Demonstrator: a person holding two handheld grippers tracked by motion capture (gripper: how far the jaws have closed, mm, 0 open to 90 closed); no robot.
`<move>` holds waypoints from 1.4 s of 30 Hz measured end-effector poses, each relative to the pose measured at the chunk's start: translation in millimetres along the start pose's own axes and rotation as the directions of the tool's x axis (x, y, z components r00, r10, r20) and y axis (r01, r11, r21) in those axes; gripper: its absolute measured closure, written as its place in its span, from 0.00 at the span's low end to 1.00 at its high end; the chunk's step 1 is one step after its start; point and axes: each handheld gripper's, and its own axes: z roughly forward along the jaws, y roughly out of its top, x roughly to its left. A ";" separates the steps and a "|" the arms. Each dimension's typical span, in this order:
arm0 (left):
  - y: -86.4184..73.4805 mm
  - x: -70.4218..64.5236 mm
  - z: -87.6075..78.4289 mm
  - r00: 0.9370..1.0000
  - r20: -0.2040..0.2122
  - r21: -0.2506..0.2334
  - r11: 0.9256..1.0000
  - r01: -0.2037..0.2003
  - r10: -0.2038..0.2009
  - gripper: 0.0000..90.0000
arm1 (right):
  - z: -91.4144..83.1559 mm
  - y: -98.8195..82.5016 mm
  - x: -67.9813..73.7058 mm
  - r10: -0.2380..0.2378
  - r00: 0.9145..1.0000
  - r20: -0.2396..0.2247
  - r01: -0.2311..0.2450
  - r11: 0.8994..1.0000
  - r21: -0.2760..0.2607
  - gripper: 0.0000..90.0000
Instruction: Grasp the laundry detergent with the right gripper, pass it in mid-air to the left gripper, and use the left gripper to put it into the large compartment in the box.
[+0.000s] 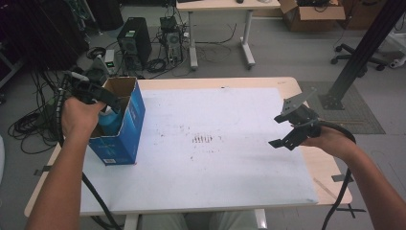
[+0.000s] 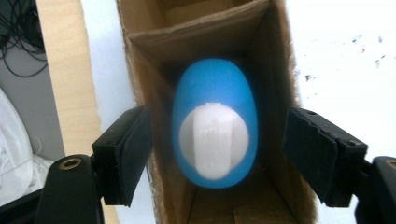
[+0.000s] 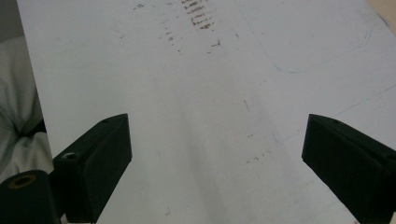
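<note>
Hovering over open box, left gripper (image 2: pixel 217 154) jaws spread, clear of bottle. Glossy blue oval plastic bottle (image 2: pixel 215 93) with white ribbed cap (image 2: pixel 214 140) stands upright inside blue cardboard box (image 1: pixel 125 125) at table's left edge. Right gripper (image 3: pixel 217 158) jaws spread, empty, above white mat (image 3: pixel 210 93).

The box (image 2: pixel 154 42) is raw brown cardboard inside, glossy blue print outside. The bottle (image 2: pixel 215 93) is smooth blue plastic with a matt white cap (image 2: pixel 214 140). A scuffed white sheet (image 1: pixel 215 158) covers the pale wood desk (image 1: pixel 325 167).
</note>
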 end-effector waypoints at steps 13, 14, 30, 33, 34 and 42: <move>0.2 -17.6 -55.3 0.995 0.019 -0.062 0.994 -0.092 0.093 0.15 | -12.7 0.7 1.0 0.007 1.000 0.013 -0.007 1.000 -0.004 0.09; 0.1 -20.6 -59.9 0.994 0.019 -0.069 0.992 -0.106 0.108 0.15 | -13.2 1.2 1.3 0.006 1.000 0.013 -0.006 1.000 -0.005 0.09; 1.9 -73.0 -100.6 0.955 0.053 -0.136 0.950 -0.283 0.292 0.09 | -22.6 5.9 5.3 0.009 1.000 0.020 -0.009 1.000 -0.018 0.08; 3.4 -85.3 -104.0 0.941 0.055 -0.137 0.936 -0.323 0.333 0.09 | -24.3 6.7 4.9 0.022 1.000 0.018 -0.021 0.999 -0.025 0.06; 3.9 -89.6 -104.8 0.937 0.058 -0.138 0.932 -0.335 0.345 0.09 | -24.7 7.2 4.7 0.025 1.000 0.016 -0.025 0.999 -0.023 0.06; 10.0 -121.4 -100.9 0.886 0.090 -0.130 0.887 -0.443 0.455 0.07 | -27.1 11.7 5.4 0.027 1.000 0.006 -0.027 1.000 -0.006 0.05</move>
